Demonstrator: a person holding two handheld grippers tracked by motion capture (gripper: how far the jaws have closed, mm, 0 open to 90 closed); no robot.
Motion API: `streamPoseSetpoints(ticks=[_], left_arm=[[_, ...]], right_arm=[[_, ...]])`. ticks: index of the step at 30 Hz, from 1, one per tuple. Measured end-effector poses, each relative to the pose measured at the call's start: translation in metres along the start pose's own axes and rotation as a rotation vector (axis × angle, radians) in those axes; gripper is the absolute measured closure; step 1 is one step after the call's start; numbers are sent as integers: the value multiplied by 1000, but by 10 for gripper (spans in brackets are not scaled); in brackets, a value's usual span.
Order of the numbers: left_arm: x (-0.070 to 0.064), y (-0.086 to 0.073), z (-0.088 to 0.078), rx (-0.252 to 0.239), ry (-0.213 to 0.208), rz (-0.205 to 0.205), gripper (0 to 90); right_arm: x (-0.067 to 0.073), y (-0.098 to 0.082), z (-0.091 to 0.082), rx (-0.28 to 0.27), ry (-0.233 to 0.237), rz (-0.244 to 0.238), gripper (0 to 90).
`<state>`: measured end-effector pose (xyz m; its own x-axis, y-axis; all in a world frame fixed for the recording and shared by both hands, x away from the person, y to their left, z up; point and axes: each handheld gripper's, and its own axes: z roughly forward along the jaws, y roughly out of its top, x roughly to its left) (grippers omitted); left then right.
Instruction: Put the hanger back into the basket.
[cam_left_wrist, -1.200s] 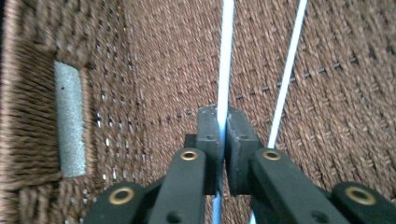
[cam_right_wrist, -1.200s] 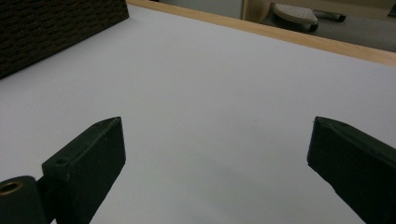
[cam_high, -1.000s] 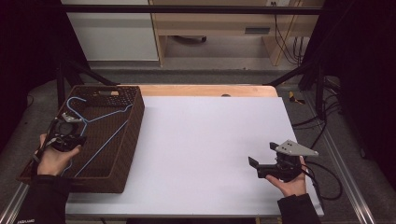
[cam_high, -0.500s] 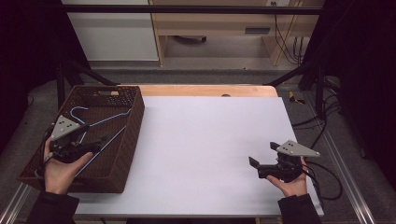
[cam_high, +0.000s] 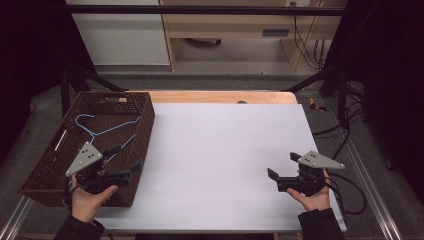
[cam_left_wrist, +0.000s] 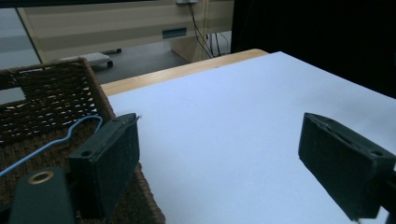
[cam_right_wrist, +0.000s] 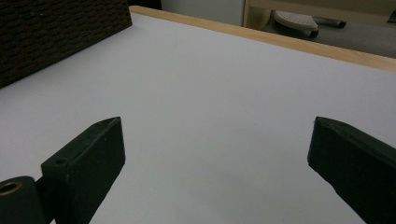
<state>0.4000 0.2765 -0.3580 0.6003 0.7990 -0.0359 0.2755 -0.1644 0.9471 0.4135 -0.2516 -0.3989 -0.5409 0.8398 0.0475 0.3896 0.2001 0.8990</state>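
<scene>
left gripper (cam_high: 125, 161), jaws just spread and empty, hangs over the basket (cam_high: 47, 170) edge; right gripper (cam_high: 284, 171) spread above bare table (cam_high: 225, 150).

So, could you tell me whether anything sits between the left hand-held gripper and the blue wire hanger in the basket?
Nothing visible does. The left hand-held gripper, jaws just opened and empty, hangs over the near right corner of the dark brown woven basket. The thin blue wire hanger lies uncovered on the basket floor just beyond.
</scene>
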Motion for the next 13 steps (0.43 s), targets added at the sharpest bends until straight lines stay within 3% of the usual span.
streamPoseSetpoints(ticks=[8,13], left_arm=[[-9,-17,13,51,-12,32,117],[-11,-18,16,72,-17,47,115]], right_arm=[[-1,-1,-1,-12,3,1,46],[-2,-1,-2,-22,2,7,46]])
